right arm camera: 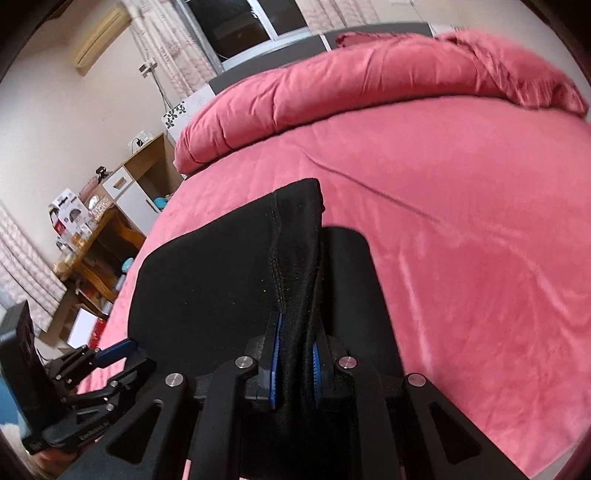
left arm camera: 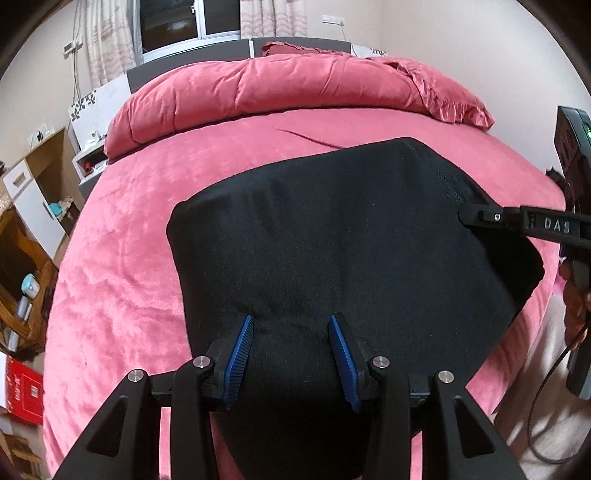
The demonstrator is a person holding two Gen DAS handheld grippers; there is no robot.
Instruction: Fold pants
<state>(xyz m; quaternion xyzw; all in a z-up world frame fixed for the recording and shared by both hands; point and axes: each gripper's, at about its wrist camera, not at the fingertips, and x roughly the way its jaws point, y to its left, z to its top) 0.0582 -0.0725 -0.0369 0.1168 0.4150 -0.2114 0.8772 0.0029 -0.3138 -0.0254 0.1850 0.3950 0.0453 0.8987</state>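
Note:
Black pants [left arm camera: 351, 240] lie spread on the pink bed [left arm camera: 129, 258], near its front edge. My left gripper [left arm camera: 293, 350] hovers over their near part, its blue pads [left arm camera: 242, 354] apart, with black cloth lying in the gap and not pinched. In the right wrist view my right gripper [right arm camera: 297, 354] is shut on a bunched, stitched edge of the pants [right arm camera: 207, 280], which rises out of the jaws. From the left wrist view that right gripper [left arm camera: 469, 216] reaches in from the right and clamps the pants' far right corner. The left gripper [right arm camera: 122, 354] shows at the lower left.
A rolled pink duvet [left arm camera: 295, 85] lies across the head of the bed below a window [left arm camera: 173, 26]. Wooden shelves and a white cabinet [left arm camera: 33, 177] stand along the bed's left side. A hand [left arm camera: 576, 295] and a cable [left arm camera: 535, 424] are at the right edge.

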